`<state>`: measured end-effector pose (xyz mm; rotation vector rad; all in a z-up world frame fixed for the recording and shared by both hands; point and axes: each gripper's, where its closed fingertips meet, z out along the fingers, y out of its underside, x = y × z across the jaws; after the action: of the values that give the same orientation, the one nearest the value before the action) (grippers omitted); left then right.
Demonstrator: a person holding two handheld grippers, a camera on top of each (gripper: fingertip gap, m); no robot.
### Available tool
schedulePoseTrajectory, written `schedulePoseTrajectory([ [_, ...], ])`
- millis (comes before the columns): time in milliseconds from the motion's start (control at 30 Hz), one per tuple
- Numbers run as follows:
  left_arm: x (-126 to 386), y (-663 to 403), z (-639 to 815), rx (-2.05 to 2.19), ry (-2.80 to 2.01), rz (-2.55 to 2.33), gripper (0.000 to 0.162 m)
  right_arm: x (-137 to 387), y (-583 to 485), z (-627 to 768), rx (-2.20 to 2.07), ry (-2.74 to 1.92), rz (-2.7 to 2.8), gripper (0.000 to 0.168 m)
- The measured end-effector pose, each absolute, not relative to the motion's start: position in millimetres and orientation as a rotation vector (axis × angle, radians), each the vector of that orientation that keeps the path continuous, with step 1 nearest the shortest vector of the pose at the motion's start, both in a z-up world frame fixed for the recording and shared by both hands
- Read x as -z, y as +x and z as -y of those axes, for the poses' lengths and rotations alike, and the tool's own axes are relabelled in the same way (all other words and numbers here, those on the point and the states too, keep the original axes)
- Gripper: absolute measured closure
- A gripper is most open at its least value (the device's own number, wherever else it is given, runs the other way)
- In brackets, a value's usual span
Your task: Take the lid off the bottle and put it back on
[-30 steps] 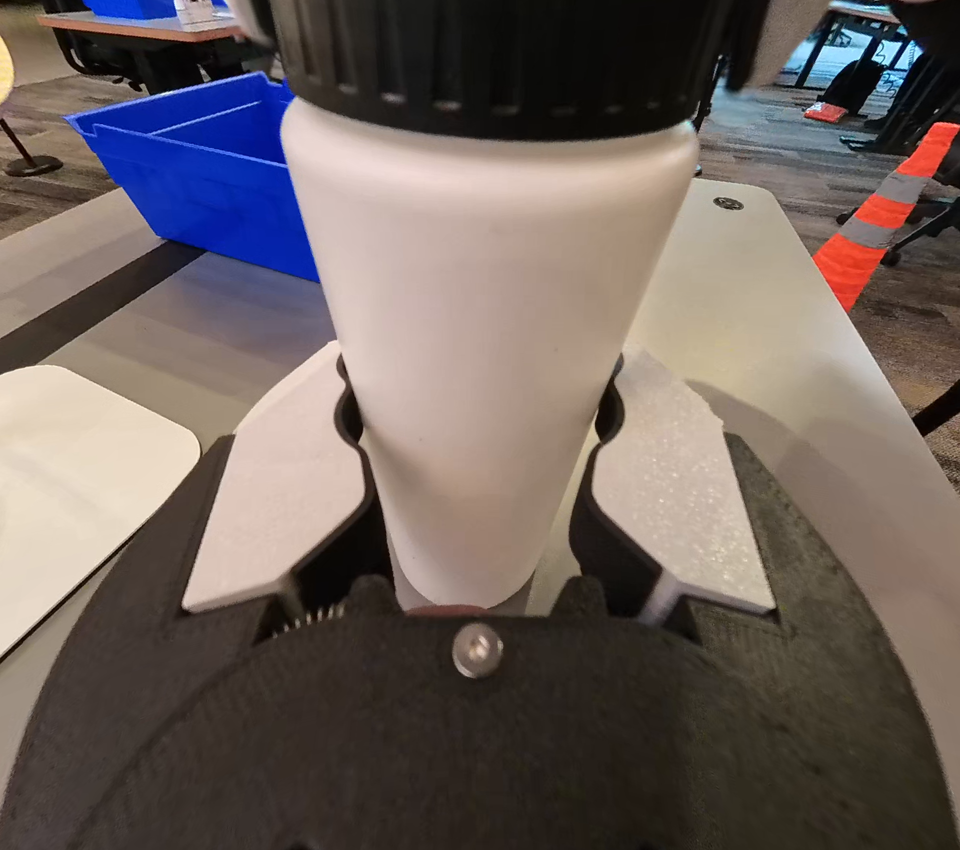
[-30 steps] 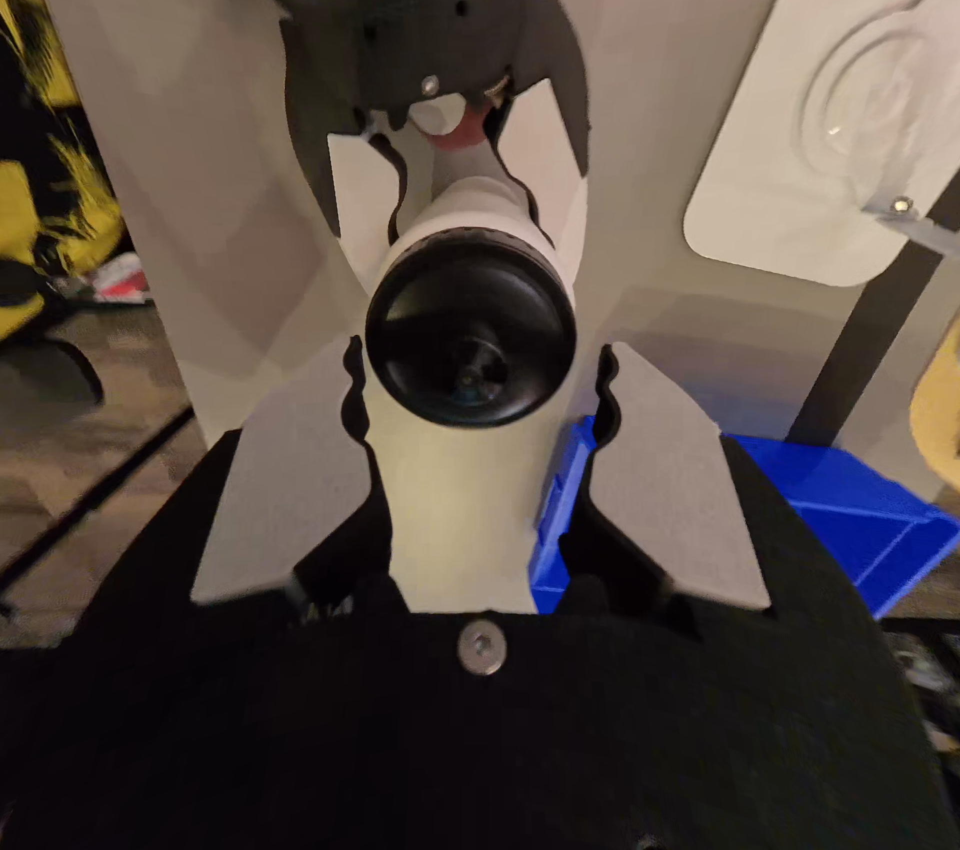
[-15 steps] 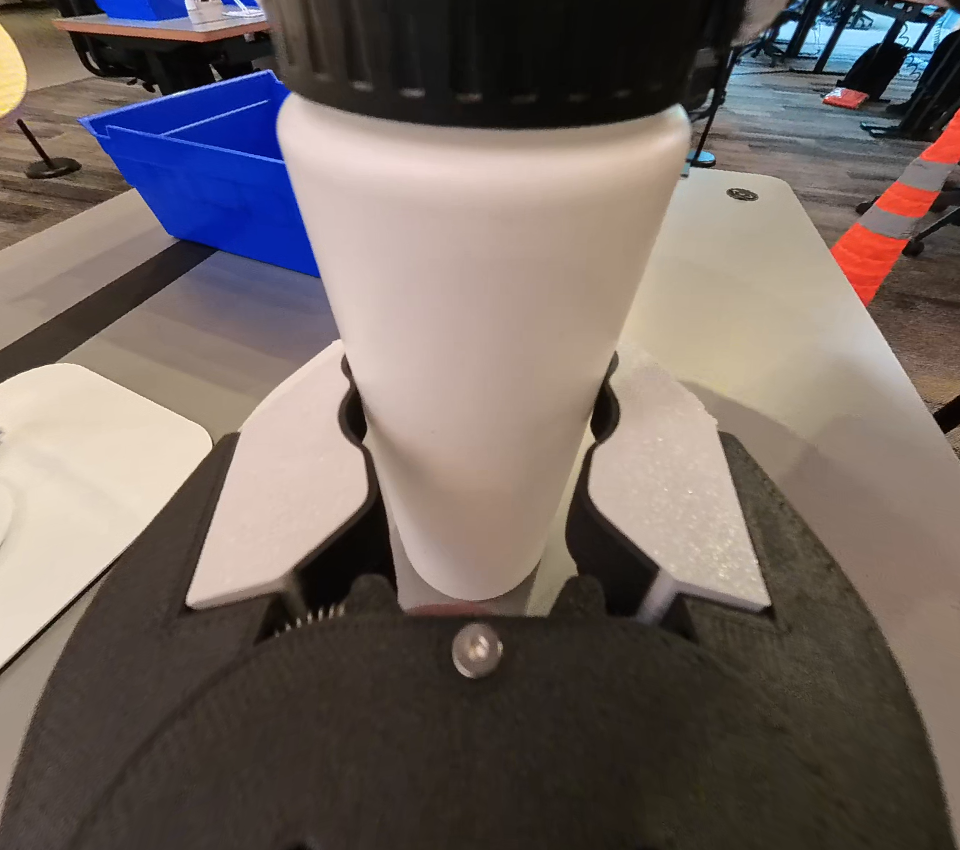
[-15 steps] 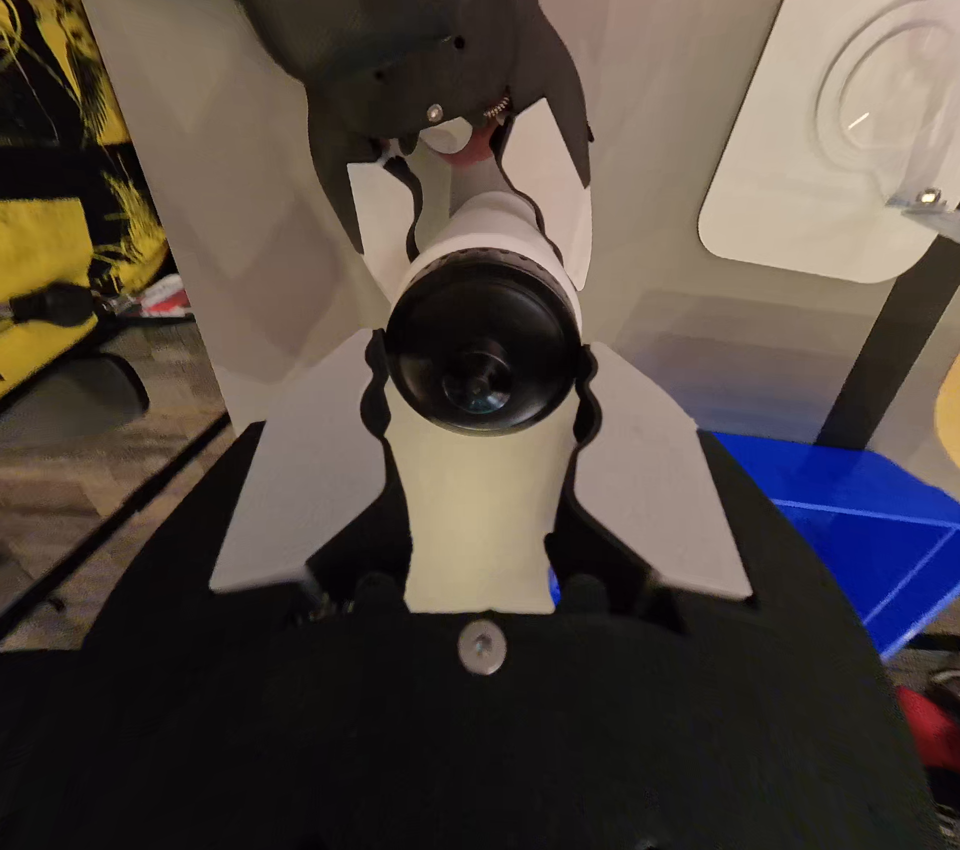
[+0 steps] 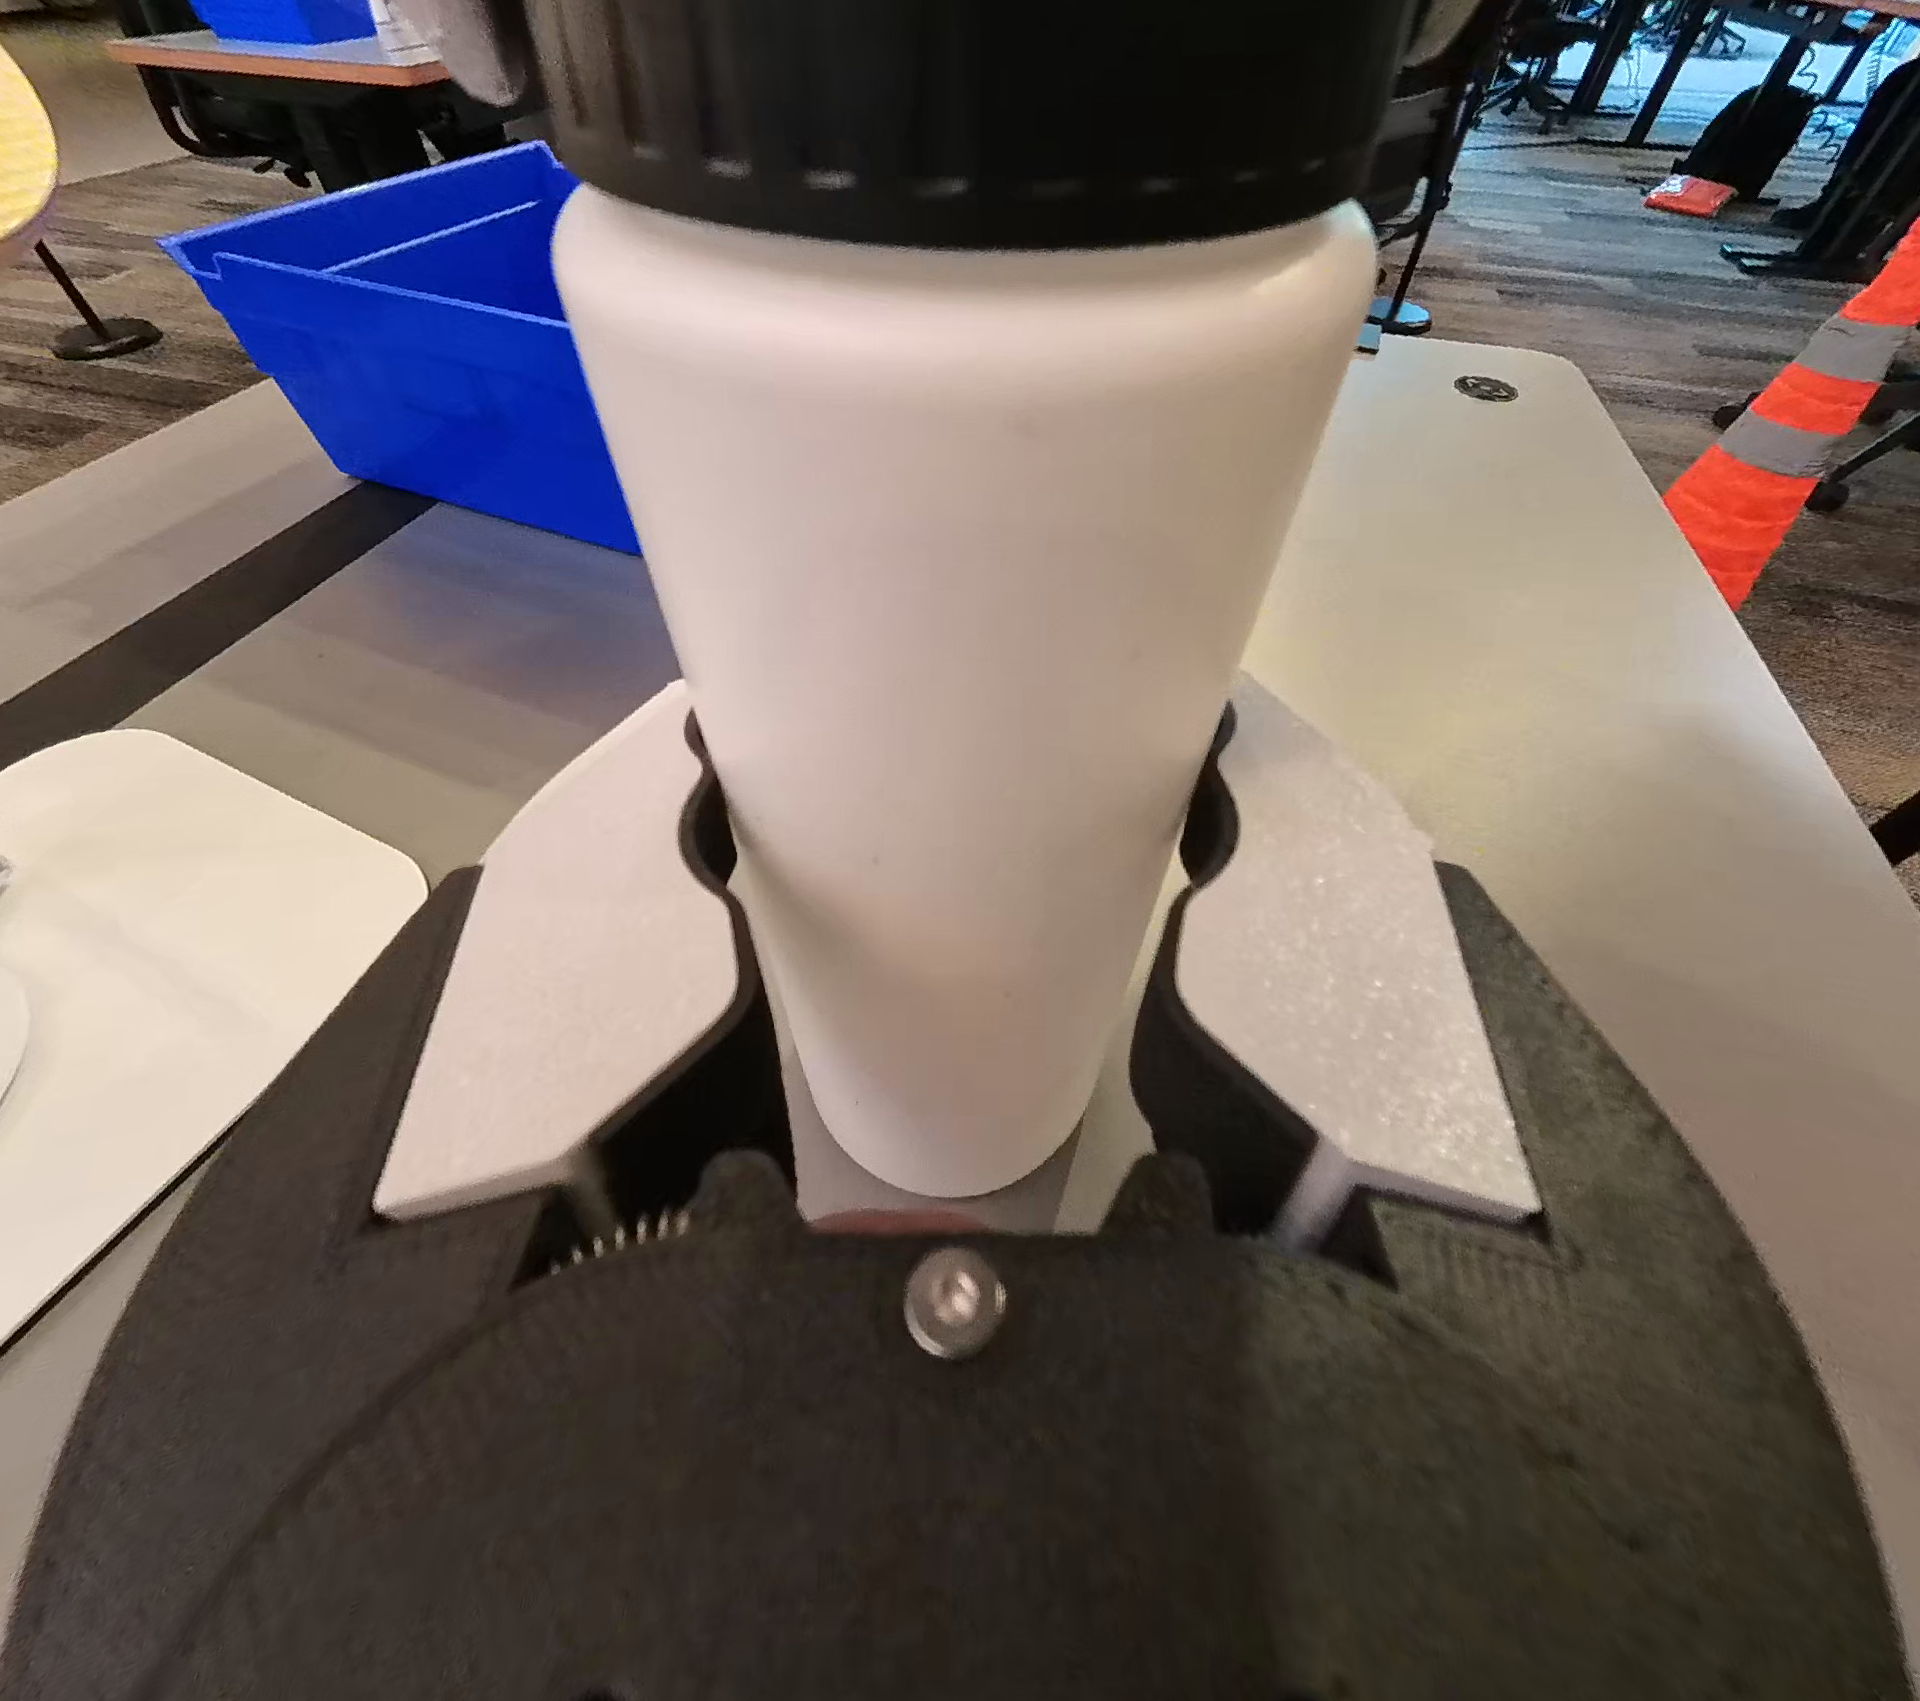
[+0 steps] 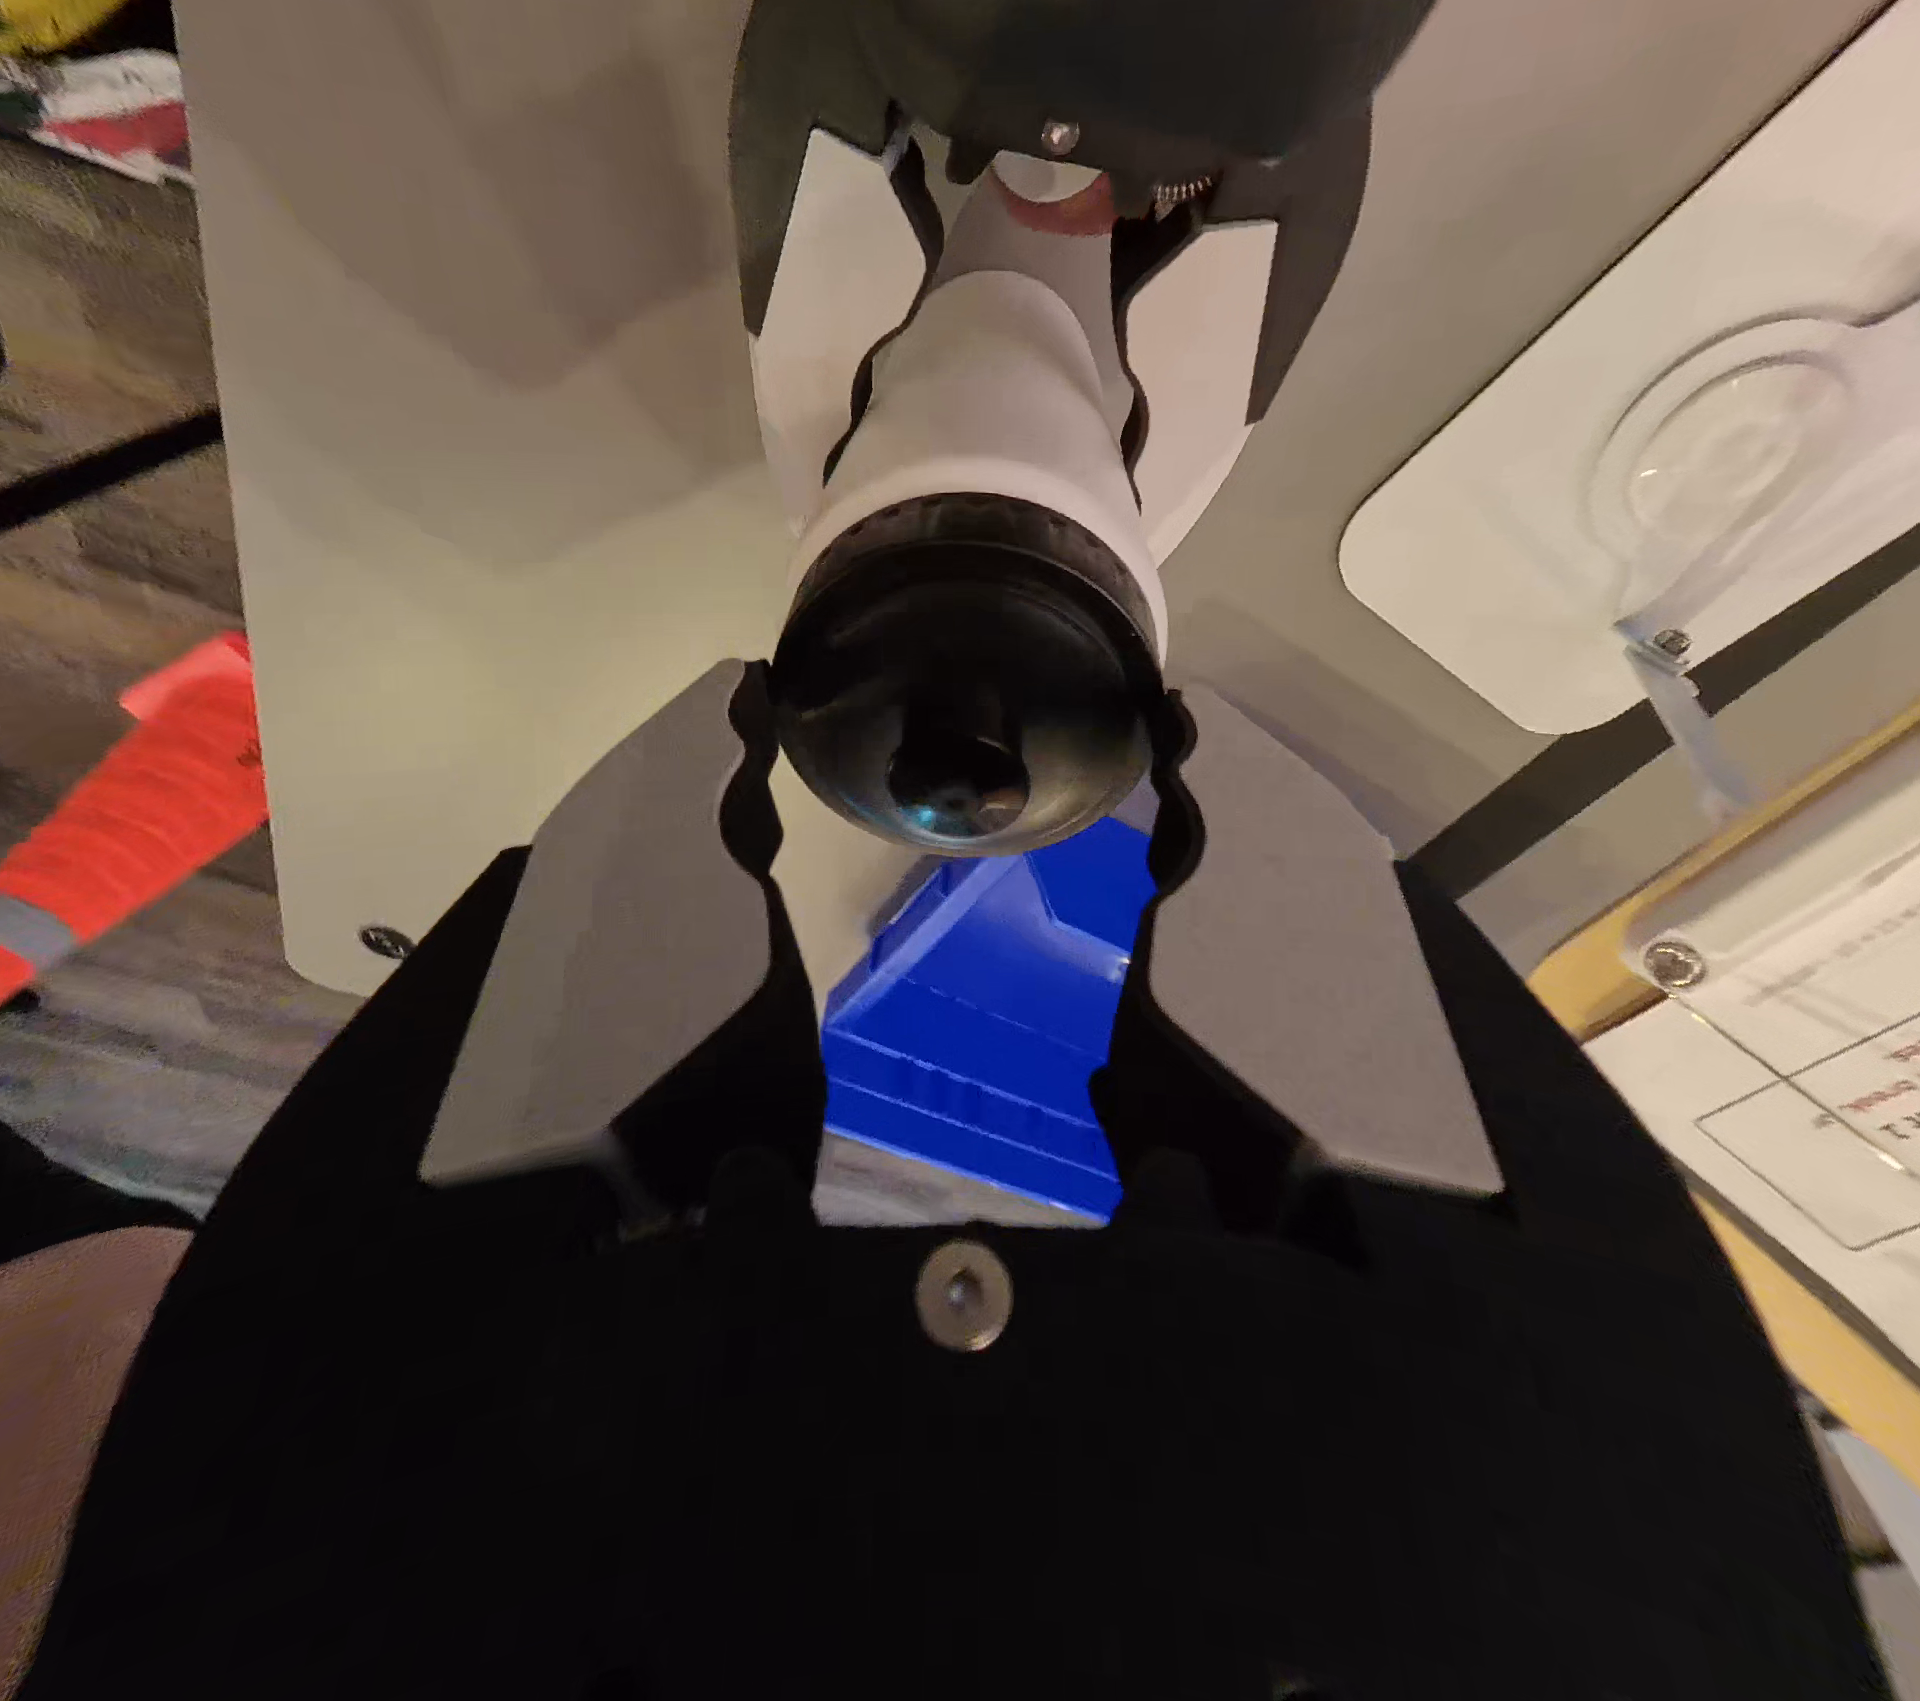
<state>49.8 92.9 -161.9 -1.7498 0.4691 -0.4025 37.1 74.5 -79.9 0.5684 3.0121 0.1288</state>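
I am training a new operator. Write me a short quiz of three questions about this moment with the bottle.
1. True or false: the black lid is off the white bottle.
2. Choose one. The fingers of the right gripper close on: A the lid, B the bottle's body, C nothing.
3. Short answer: which gripper holds the bottle's body?

Key: 1 false, the lid sits on the bottle; 2 A; 3 the left gripper.
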Motion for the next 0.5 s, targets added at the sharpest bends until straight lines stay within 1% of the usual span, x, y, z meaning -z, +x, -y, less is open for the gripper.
schedulePoseTrajectory([
  [100, 161.9, 49.8, -92.6, 0.406, -1.75, -0.471, 0.076, 79.5, 35.6, -73.2, -0.136, 0.628, -3.01, 0.097],
  [167, 161.9, 49.7, -92.6, 0.406, -1.752, -0.47, 0.076, 78.4, 34.9, -72.2, -0.095, 0.812, -2.995, 0.098],
  [200, 162.0, 49.6, -92.6, 0.406, -1.752, -0.469, 0.076, 77.4, 34.7, -71.9, -0.068, 0.942, -2.97, 0.093],
  [233, 161.9, 49.6, -92.6, 0.406, -1.752, -0.469, 0.076, 77.4, 36.3, -72.0, -0.041, 1.065, -2.936, 0.082],
  [333, 161.9, 49.6, -92.7, 0.407, -1.751, -0.468, 0.076, 78.2, 38.9, -75.1, 0.025, 1.328, -2.878, 0.09],
  [400, 162.0, 50.1, -92.4, 0.408, -1.752, -0.469, 0.076, 77.9, 36.5, -72.5, 0.116, 1.417, -2.853, 0.098],
  [500, 161.9, 49.7, -92.8, 0.412, -1.751, -0.465, 0.076, 78.1, 35.8, -72.4, 0.139, 1.391, -2.861, 0.098],
])
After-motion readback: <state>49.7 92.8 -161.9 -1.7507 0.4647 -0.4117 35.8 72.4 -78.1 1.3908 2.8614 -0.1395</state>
